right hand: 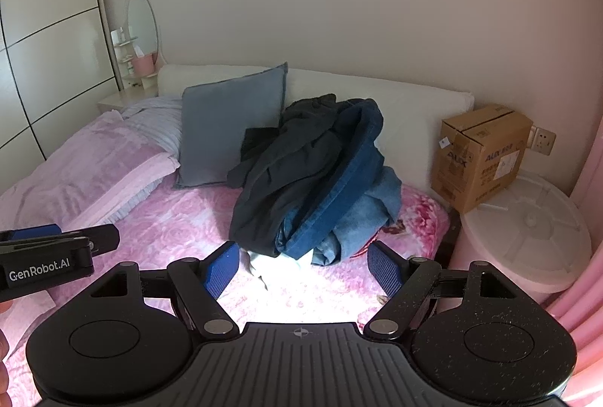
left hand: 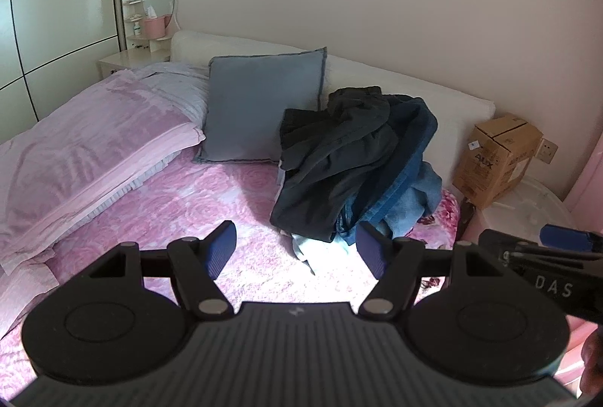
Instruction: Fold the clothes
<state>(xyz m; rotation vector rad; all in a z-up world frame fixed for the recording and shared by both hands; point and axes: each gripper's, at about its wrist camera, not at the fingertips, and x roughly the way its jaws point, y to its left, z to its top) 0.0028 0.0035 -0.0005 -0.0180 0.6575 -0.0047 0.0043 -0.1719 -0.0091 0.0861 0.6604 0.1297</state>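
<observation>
Facing the bed [left hand: 196,203], we are seeing the clothes pile [left hand: 350,158] — dark garment over denim, something pale beneath — slumping just right of the blue cushion [left hand: 260,105], none of it folded. We are holding the left gripper [left hand: 296,248] and right gripper [right hand: 303,269] before the pile, jaws apart, gripping nothing. We are judging that pinching one layer risks dragging the tangled heap along — or off the bed's edge beyond the pile.
</observation>
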